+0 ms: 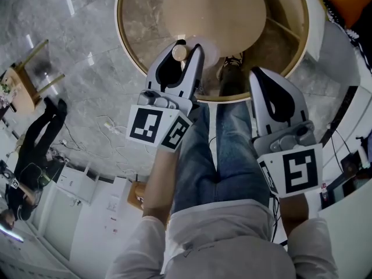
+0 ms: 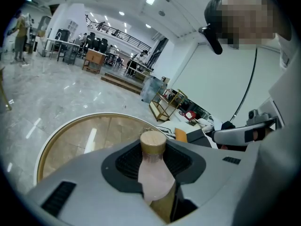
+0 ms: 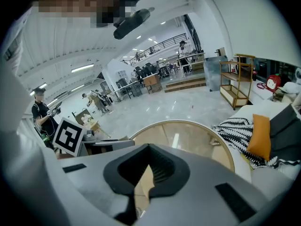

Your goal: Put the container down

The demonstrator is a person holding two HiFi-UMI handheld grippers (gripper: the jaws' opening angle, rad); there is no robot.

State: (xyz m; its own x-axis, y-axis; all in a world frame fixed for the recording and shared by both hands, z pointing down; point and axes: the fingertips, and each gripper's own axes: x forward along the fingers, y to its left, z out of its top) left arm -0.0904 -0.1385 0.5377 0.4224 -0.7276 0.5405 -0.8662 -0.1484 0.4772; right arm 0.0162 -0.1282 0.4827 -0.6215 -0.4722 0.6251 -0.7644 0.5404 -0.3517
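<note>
The container [image 2: 153, 173] is a small pale-pink bottle with a tan wooden cap. My left gripper [image 2: 154, 161] is shut on its body, and the cap pokes up between the black pads. In the head view the container [image 1: 179, 52] sits at the tip of the left gripper [image 1: 186, 54], held over the near rim of a round glass table [image 1: 125, 45] with a gold edge. My right gripper [image 1: 260, 77] hovers beside it at the table's near edge. In the right gripper view the right gripper [image 3: 148, 173] has its jaws together, with nothing between them.
The person's jeans-clad legs [image 1: 215, 150] and a shoe [image 1: 232, 68] lie below the grippers. A striped cushion [image 3: 235, 131] and an orange cushion [image 3: 261, 138] lie on a white sofa to the right. A wooden stool [image 1: 23, 80] and a person in black [image 1: 35, 150] are at the left.
</note>
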